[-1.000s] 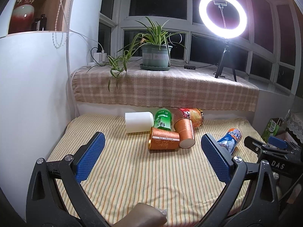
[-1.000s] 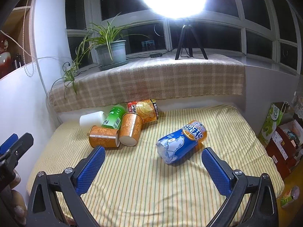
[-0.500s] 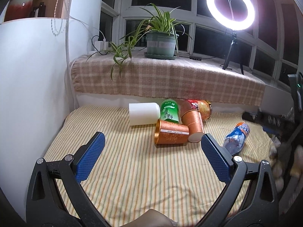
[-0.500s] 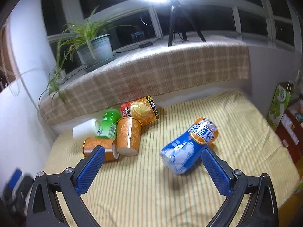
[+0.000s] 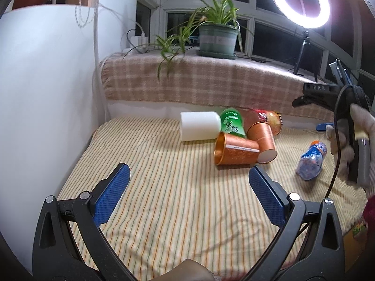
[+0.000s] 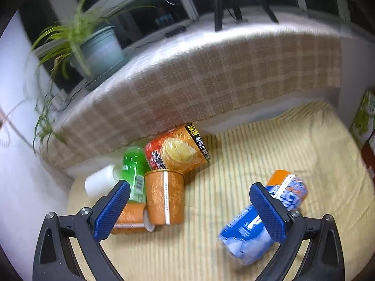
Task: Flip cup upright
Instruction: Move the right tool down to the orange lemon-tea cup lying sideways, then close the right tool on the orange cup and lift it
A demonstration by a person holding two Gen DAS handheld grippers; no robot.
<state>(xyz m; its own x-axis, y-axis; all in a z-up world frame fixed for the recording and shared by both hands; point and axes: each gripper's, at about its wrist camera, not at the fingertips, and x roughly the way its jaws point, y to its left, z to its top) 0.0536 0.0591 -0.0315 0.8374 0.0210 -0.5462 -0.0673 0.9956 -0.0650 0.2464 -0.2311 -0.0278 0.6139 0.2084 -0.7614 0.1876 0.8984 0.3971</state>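
Lying sideways, the blue cup (image 6: 262, 220) sits behind the spread right tongs (image 6: 189, 213).

I see yellow-striped bed cover (image 5: 164, 187) | copper-orange cups (image 5: 236, 152) | white cup (image 5: 199, 128) | green bottle (image 6: 133, 178) | blue-orange bottle (image 6: 248, 229) | tan plaid cloth (image 5: 211, 84)

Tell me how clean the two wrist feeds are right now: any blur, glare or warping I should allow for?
Left wrist view: sharp; the ring light flares at top right, and the window frames bow from fisheye. Right wrist view: motion-blurred throughout, smearing the blue bottle and spider plant, though the orange cups still read; no glare there, edges strongly curved.
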